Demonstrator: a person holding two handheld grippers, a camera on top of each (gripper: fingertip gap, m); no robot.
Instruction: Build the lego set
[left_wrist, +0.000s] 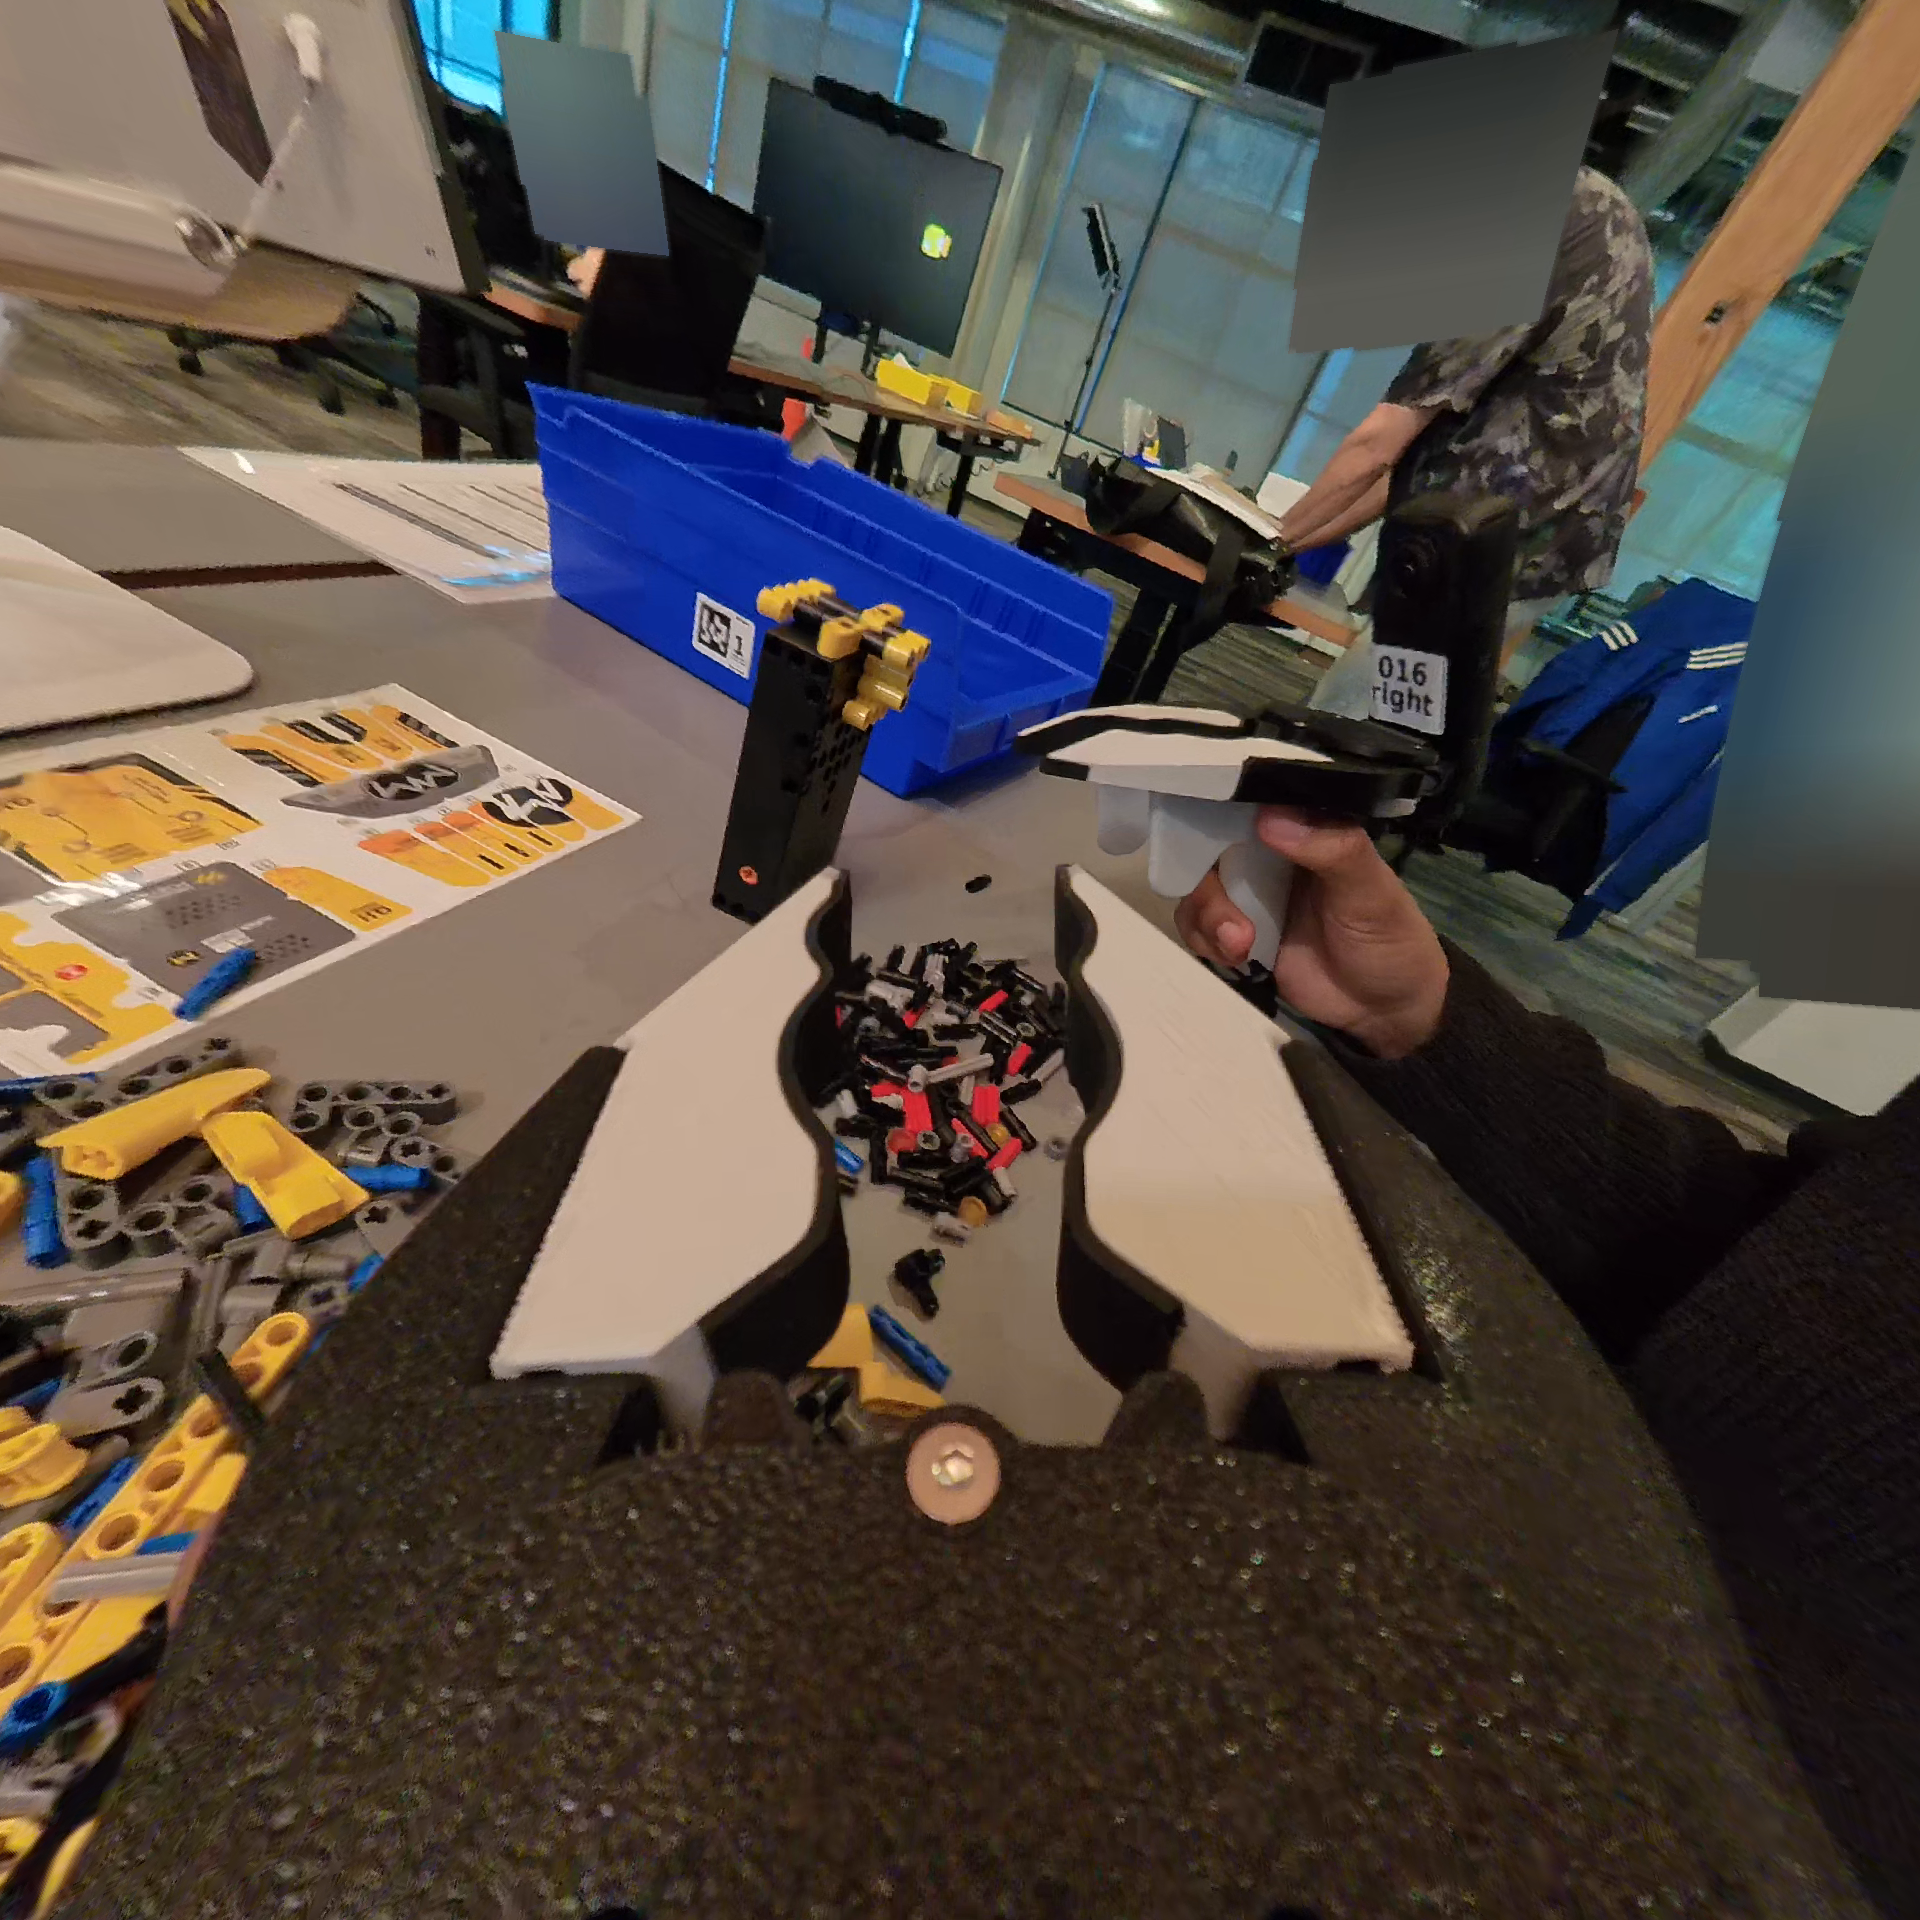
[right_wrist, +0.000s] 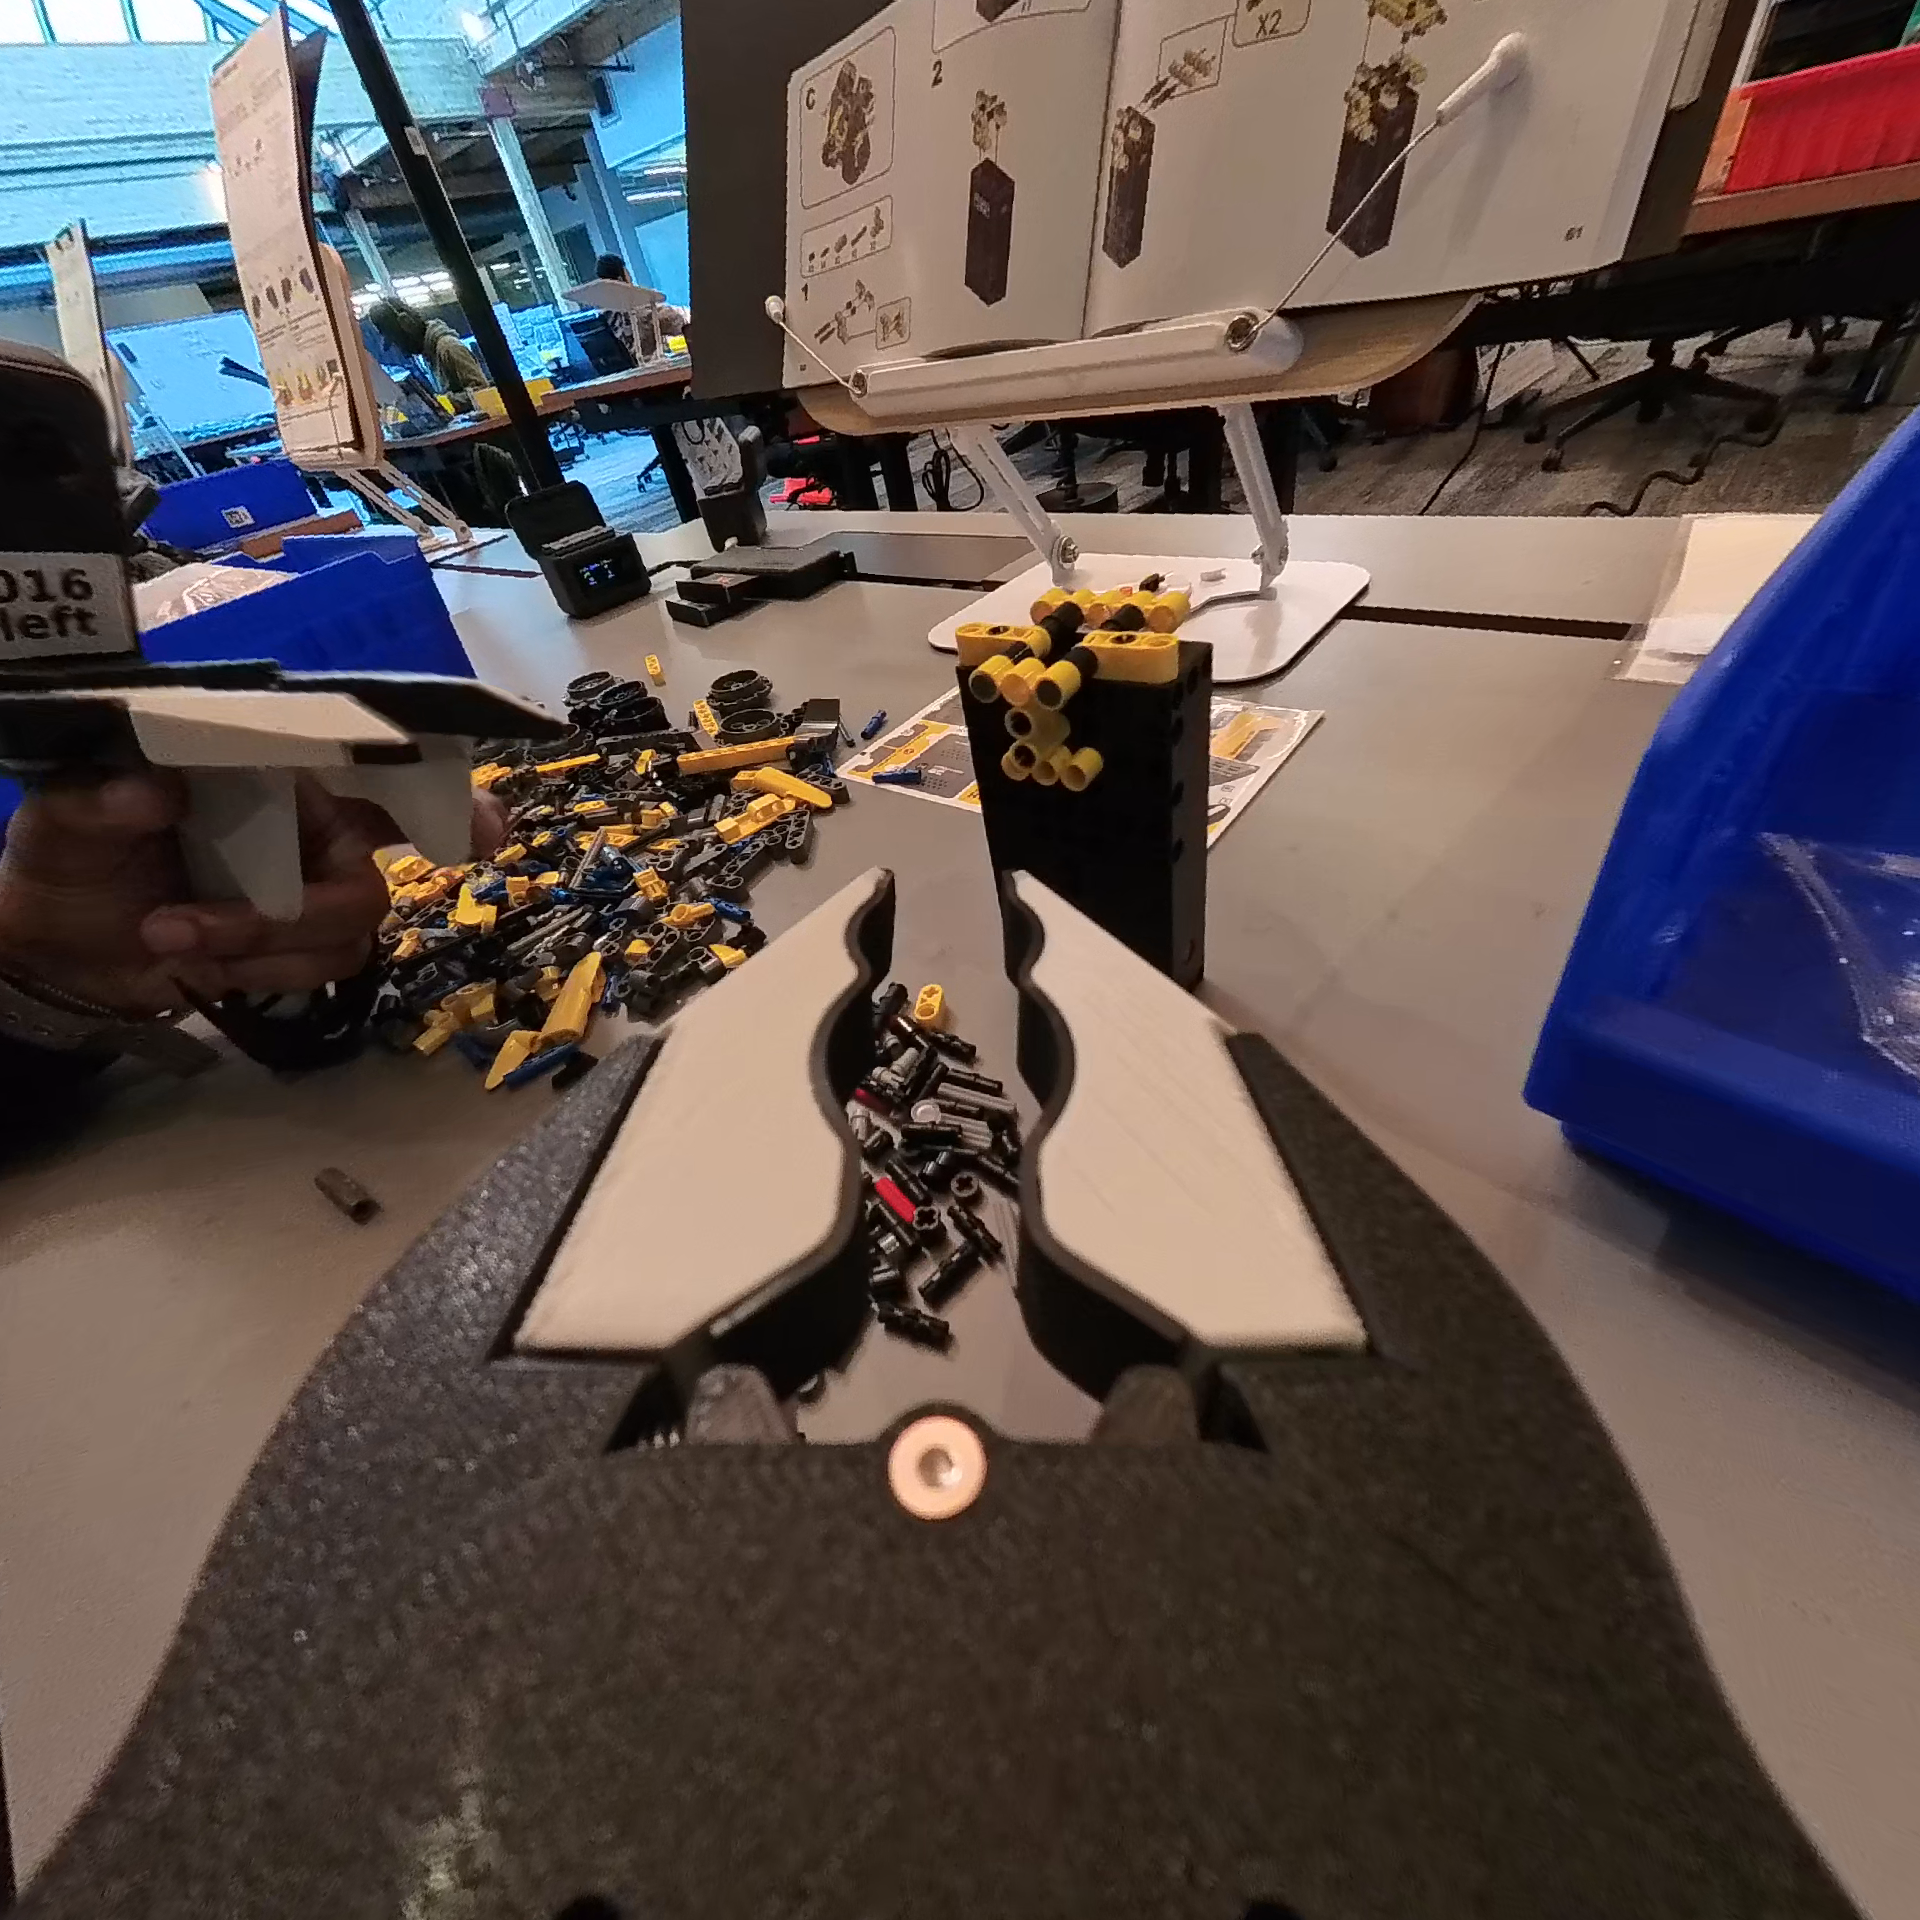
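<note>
A tall black block (left_wrist: 795, 764) with yellow connector pieces on top stands upright on the grey table; it also shows in the right wrist view (right_wrist: 1096, 821). A heap of small black, red and grey pins (left_wrist: 940, 1070) lies on the table; in the right wrist view it is the pin heap (right_wrist: 935, 1153). My left gripper (left_wrist: 951, 883) is open and empty above the heap. My right gripper (right_wrist: 951, 883) is open and empty above the same heap, its right finger close to the block. The right gripper shows in the left wrist view (left_wrist: 1049, 750), the left one in the right wrist view (right_wrist: 540, 717).
A pile of yellow, grey and blue beams (left_wrist: 156, 1195) lies at the left, also in the right wrist view (right_wrist: 613, 883). A sticker sheet (left_wrist: 260, 831) lies flat. A blue bin (left_wrist: 810, 582) stands behind the block. An open instruction booklet on a stand (right_wrist: 1195, 187) stands at the back. From the right gripper's tips to the tall black block (left_wrist: 795, 764) is close to 8 cm.
</note>
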